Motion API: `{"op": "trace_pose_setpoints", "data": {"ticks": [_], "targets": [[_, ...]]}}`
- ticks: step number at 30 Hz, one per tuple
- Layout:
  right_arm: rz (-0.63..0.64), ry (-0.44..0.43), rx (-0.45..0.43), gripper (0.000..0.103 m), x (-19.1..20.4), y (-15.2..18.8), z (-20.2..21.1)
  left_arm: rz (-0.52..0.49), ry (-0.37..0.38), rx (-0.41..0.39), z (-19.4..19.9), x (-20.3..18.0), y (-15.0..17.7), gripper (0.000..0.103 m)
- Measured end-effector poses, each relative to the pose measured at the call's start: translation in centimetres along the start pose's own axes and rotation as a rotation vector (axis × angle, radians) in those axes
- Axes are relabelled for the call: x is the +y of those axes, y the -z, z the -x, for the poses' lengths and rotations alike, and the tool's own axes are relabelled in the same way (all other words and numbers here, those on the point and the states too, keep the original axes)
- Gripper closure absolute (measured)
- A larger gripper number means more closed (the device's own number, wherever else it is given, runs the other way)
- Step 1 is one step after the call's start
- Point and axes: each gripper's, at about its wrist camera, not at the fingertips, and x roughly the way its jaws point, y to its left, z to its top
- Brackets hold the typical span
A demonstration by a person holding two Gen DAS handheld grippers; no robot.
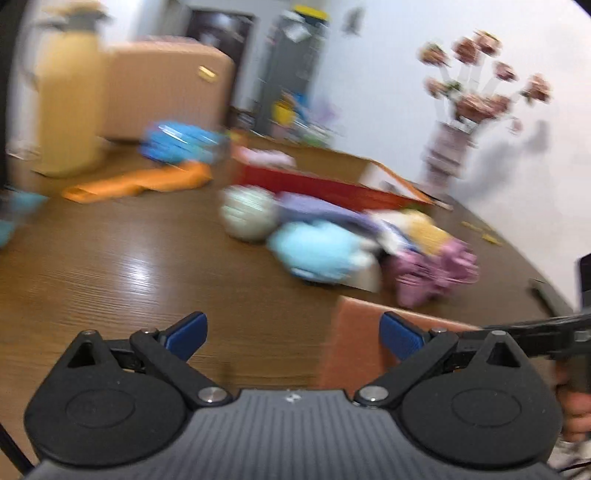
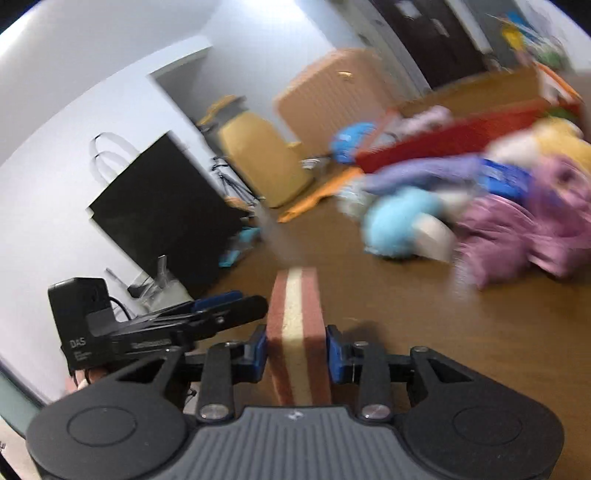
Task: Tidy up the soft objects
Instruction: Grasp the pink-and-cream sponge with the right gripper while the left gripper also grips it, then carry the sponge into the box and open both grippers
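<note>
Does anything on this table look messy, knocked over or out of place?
Yes. The soft toys lie in a loose heap on the wooden table instead of inside the red box behind them. An orange cloth lies crumpled beside it. Blur hides finer details.

We see a wood-grain brown bench catching a pale glare, plain white walls behind it, a dark door at the far side, and a tan ribbed suitcase standing near it.
</note>
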Motion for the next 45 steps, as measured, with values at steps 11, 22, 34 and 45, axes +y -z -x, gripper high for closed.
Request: {"op": "trace_pose_setpoints", "data": {"ticks": [11,22,34,45], "targets": [[-0.063,0.348,-0.199,0.039,-0.4,3.2,5.4,-0.038,0.14,0.135,-3.7,-3.1,0.4,0.041],[-0.098,0.326,-0.188,0.064,0.1,3.9,1.4,0.028,0.226,0.166,-1.5,-2.6,0.5,0.069],[-0.027,0.369,-0.145,0.067,-0.3,2.9,0.4,0.08,0.198,0.188,-4.1,-2.0,0.6,0.067],[0.049,0.342,-0.176,0.077,0.0,1.0,1.5,0.043,0.211,0.109,-3.1,-2.9,-1.6,0.071]]}}
